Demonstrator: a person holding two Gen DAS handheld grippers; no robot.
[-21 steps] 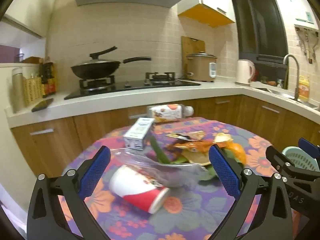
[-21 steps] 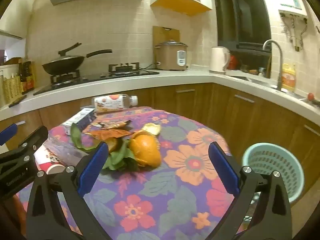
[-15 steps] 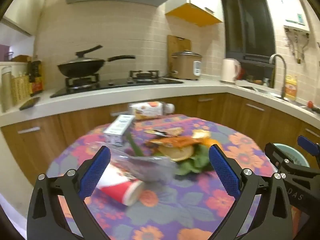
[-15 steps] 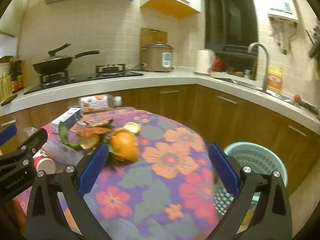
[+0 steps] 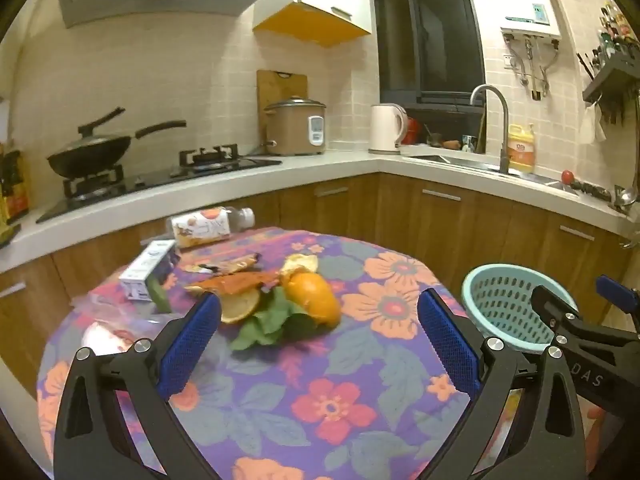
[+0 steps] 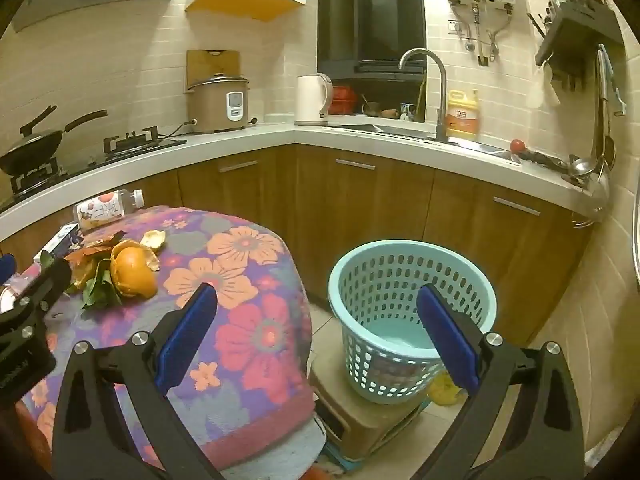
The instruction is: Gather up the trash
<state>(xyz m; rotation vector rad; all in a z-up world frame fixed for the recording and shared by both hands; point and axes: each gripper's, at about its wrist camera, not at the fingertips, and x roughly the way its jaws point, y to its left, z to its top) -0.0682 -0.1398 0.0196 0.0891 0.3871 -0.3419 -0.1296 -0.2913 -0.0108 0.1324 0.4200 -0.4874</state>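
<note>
The left gripper (image 5: 318,338) stood wide open with nothing between its blue-padded fingers (image 5: 191,344), hovering over the near part of a round desk covered in a purple cloth with orange and red flowers (image 5: 360,392). The right gripper (image 6: 316,336) was just as wide open and empty, held off the desk's right edge, with one finger over the cloth and the other in front of a pale turquoise perforated plastic basket (image 6: 412,304). That basket sat on a low brown stool (image 6: 368,420) on the tiled floor, just beside the desk, and its bottom looked bare.

The trash lay gathered on the far half of the desk, well apart from both grippers. An orange peel shell (image 5: 314,298) rested against green leaves (image 5: 268,322), with a cut citrus slice (image 5: 240,306) and a flat orange-brown wrapper (image 5: 236,282) touching them. Behind these lay a small white and blue carton (image 5: 148,268) on its side and a clear plastic bottle with an orange label (image 5: 208,226), also on its side, at the far edge. A crumpled clear plastic bag (image 5: 116,316) and a blurred white and red cup (image 5: 106,338) sat at the left edge, partly hidden by the left gripper's finger.
</note>
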